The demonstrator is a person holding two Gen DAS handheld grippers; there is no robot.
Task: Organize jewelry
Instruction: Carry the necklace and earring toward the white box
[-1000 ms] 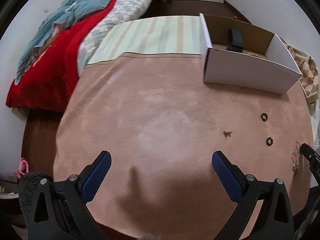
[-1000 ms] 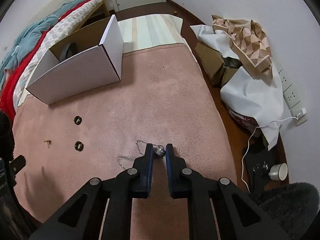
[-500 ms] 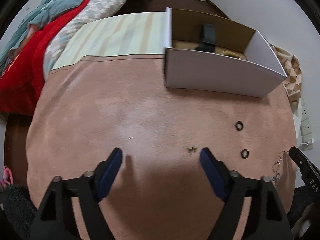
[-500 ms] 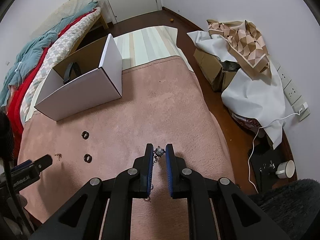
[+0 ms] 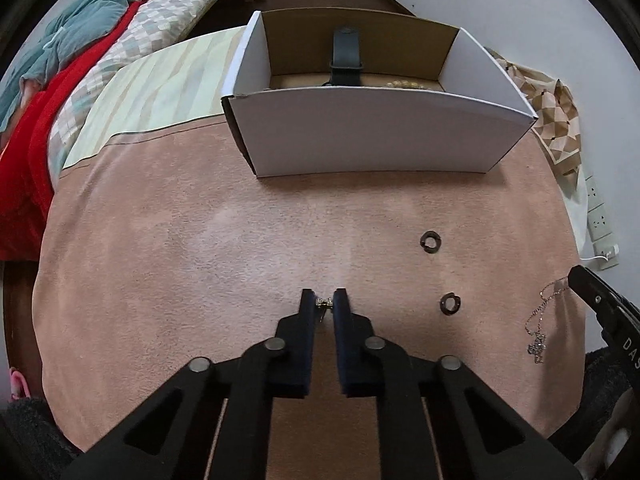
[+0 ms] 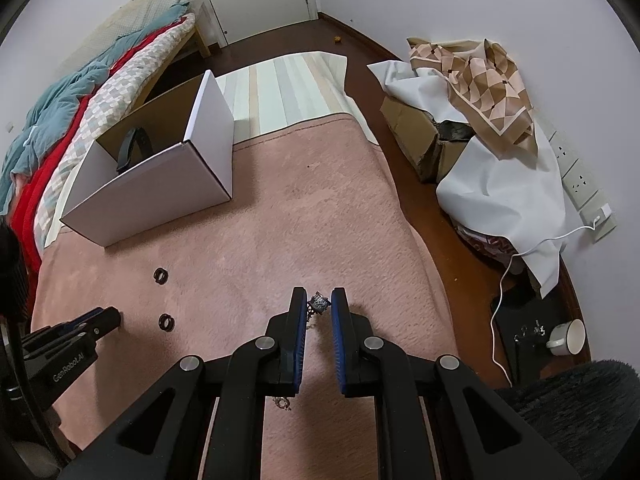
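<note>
My left gripper [image 5: 324,301] is shut on a small gold earring [image 5: 323,302] just above the pink blanket [image 5: 200,260]. My right gripper [image 6: 319,302] is shut on a silver necklace [image 6: 318,303] and holds it lifted; its chain and pendant [image 5: 537,346] dangle in the left wrist view. Two dark rings [image 5: 431,241] [image 5: 450,303] lie on the blanket between the grippers. A white cardboard box [image 5: 376,136] stands beyond them, open at the top, with a black watch [image 5: 346,54] and a beaded piece [image 5: 406,84] inside.
A bed with red and teal bedding [image 5: 60,60] lies to the left. A striped mat [image 5: 160,84] lies behind the blanket. Covered boxes and patterned cloth [image 6: 480,92], wall sockets [image 6: 580,184], a white cable [image 6: 520,264] and a cup [image 6: 568,336] are on the right.
My left gripper has moved forward and shut on the gold earring. My right gripper has lifted the necklace off the blanket.
</note>
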